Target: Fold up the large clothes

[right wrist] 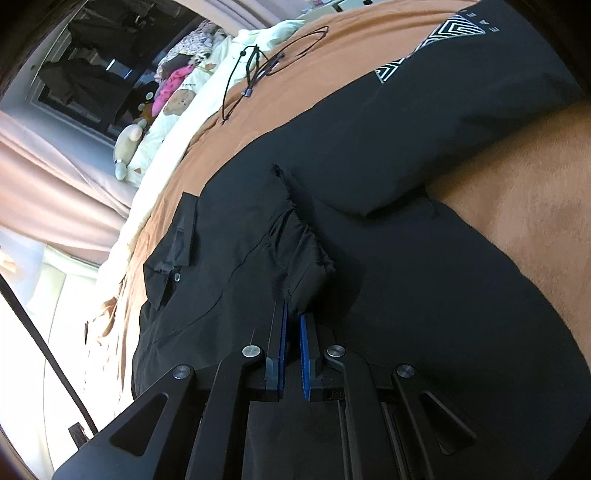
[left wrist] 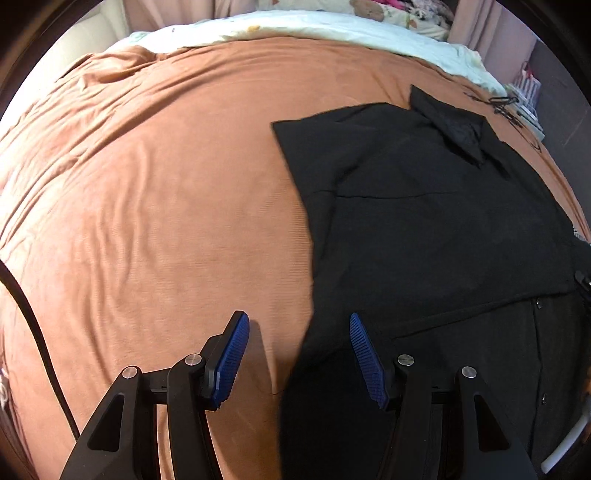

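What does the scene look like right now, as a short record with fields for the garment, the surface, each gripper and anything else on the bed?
garment: black jacket spread flat, white geometric print on one part
surface: orange-brown bedspread
left gripper: open, holding nothing, over the jacket's edge
right gripper: shut on a bunched fold of the black jacket
other items: black cord lying loose on the bedspread beyond the jacket; white blanket along the far side; stuffed toys by the curtain
fold state: cannot tell how far along
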The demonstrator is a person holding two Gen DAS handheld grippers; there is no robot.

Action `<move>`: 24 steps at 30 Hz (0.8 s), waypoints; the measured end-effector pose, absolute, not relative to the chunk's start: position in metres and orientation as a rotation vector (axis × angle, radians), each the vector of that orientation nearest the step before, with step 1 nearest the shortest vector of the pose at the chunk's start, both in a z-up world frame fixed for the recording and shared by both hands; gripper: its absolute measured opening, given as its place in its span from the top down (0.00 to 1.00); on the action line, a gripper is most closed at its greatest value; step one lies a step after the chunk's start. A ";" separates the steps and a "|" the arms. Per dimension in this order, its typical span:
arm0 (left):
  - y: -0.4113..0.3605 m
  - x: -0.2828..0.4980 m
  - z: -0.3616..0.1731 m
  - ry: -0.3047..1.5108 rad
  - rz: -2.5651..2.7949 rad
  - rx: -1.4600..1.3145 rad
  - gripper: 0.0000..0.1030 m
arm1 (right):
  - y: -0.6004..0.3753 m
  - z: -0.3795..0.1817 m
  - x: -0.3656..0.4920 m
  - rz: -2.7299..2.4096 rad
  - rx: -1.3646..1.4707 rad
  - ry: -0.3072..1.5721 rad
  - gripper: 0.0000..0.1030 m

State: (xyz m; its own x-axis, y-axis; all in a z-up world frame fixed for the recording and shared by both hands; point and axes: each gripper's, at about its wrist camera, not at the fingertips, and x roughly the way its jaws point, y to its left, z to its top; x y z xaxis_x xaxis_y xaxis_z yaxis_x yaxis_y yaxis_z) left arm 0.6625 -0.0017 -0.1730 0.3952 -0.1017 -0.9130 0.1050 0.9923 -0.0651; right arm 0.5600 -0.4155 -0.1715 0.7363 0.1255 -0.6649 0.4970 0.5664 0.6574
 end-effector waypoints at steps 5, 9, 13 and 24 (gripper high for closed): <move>0.010 0.660 -0.142 1.110 -0.135 -0.018 0.43 | -0.416 -0.165 0.551 -0.263 1.002 0.765 0.94; -0.010 0.659 -0.120 1.069 -0.154 -0.002 0.43 | -0.427 -0.163 0.542 -0.283 1.030 0.770 0.59; -0.047 0.664 -0.123 1.071 -0.201 0.029 0.43 | -0.439 -0.144 0.519 -0.262 1.028 0.713 0.41; -0.136 0.676 -0.160 1.124 -0.296 0.156 0.43 | -0.514 -0.133 0.456 -0.390 1.012 0.614 0.41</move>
State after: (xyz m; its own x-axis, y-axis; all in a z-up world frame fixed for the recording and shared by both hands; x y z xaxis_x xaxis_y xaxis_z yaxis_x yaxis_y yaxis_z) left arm 0.6762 -0.1357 -0.1603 0.3985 -0.1543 -0.9041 0.3107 0.9502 -0.0252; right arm 0.4557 -0.5136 -0.1333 0.7679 -0.0240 -0.6401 0.5690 0.4844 0.6645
